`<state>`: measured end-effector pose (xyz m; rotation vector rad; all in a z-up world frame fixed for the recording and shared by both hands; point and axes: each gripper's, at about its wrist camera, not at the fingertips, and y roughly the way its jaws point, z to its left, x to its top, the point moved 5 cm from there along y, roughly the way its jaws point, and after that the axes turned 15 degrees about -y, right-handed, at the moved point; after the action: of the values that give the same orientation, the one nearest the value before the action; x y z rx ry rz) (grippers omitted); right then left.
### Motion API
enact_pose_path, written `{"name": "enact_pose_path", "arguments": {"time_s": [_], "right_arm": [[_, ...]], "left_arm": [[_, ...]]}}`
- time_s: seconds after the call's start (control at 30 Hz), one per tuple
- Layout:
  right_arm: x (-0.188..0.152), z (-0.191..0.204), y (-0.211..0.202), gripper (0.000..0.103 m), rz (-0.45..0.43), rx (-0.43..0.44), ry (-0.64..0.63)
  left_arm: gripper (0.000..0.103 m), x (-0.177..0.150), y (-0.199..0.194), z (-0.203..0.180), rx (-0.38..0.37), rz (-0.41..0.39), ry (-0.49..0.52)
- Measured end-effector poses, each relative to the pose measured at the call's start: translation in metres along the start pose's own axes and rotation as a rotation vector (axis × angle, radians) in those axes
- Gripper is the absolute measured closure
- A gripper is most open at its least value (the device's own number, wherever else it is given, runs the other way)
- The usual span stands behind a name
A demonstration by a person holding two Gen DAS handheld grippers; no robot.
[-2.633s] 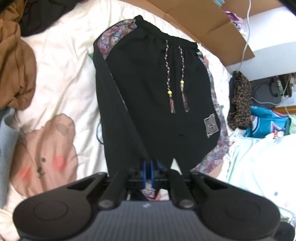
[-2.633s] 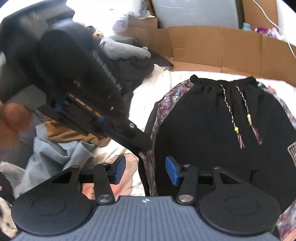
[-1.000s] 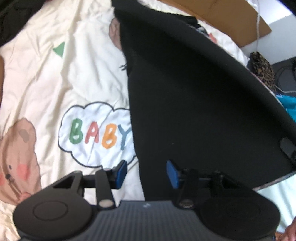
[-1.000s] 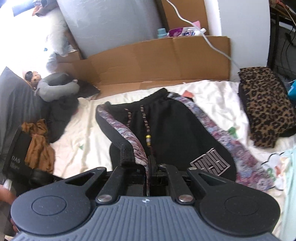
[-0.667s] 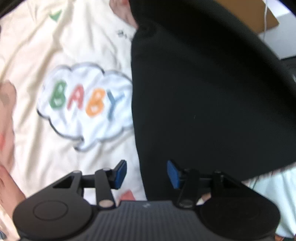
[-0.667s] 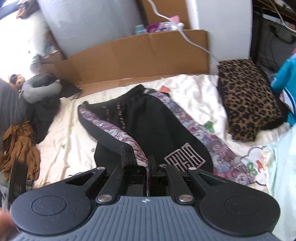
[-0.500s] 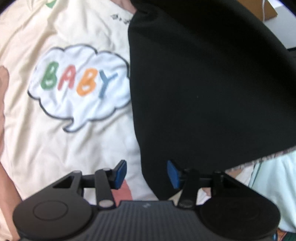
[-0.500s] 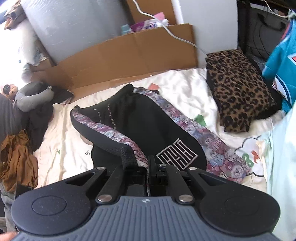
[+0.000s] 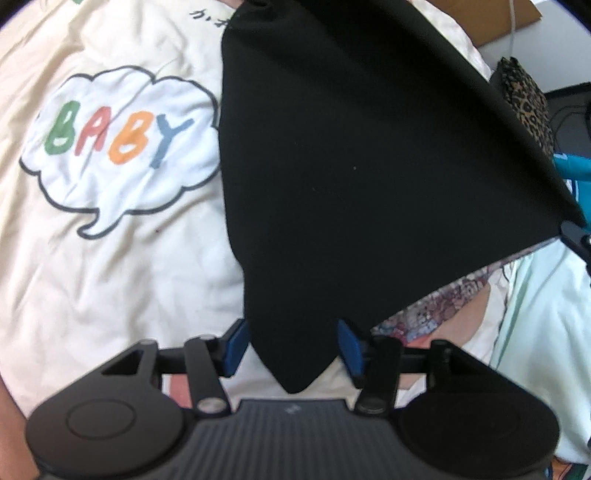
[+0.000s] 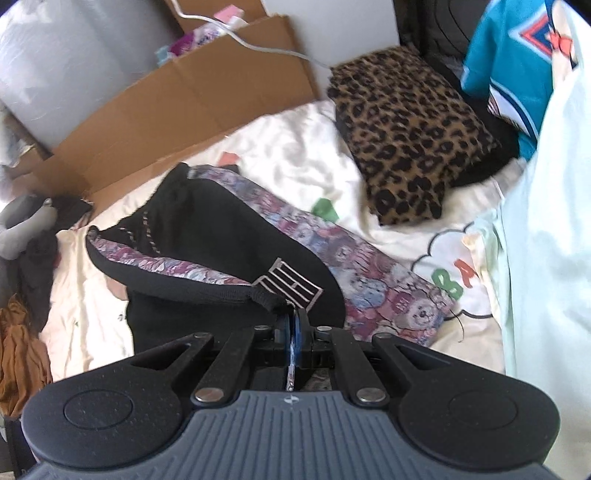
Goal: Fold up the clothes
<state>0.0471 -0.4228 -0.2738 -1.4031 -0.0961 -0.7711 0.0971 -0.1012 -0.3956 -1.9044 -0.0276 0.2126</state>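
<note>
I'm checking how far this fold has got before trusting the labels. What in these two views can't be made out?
- Left wrist view: the black shorts cover the bedsheet beneath; whether the opening left gripper pads touch the cloth corner is unclear.
- Right wrist view: the hem inside the shut right gripper is hidden by its fingers.
- Right wrist view: the BABY cloud print is covered by the mint fabric.

Word "BABY" (image 9: 118,138) showing in coloured letters: green B, red A, orange B, blue Y, sitting inside white cloud-shaped speech bubble (image 9: 122,147) printed on cream bedsheet (image 9: 110,277). Same print showing partly in right wrist view, only "BA" (image 10: 456,280) reading. Small dark characters (image 9: 210,18) appearing near sheet's top edge, too blurred for reading. White-outlined block emblem (image 10: 288,286) lying on black shorts (image 10: 207,236), possibly lettering, not legible.
</note>
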Motion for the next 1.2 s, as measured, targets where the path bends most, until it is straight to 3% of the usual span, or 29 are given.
{"name": "enact_pose_path", "arguments": {"time_s": [0.37,0.7,0.97,1.0,1.07,1.2], "right_arm": [[-0.012,-0.033,0.037,0.103,0.007,0.03,0.087],[-0.026,-0.048,0.053,0.103,0.029,-0.021,0.112],[-0.032,-0.055,0.054,0.103,0.042,-0.049,0.134],[-0.032,-0.056,0.054,0.103,0.041,-0.049,0.14],[-0.031,-0.059,0.053,0.103,0.037,-0.052,0.15],[-0.028,-0.063,0.053,0.103,0.029,-0.034,0.168]], "left_arm": [[0.047,0.005,0.002,0.02,-0.048,-0.046,-0.093],[0.05,-0.018,0.012,0.033,-0.147,0.045,-0.154],[0.052,-0.034,0.018,0.039,-0.206,0.037,-0.202],[0.055,-0.035,0.02,0.038,-0.206,0.036,-0.186],[0.096,-0.034,0.031,0.045,-0.192,0.034,-0.178],[0.096,-0.032,0.026,0.048,-0.228,0.016,-0.197]]}}
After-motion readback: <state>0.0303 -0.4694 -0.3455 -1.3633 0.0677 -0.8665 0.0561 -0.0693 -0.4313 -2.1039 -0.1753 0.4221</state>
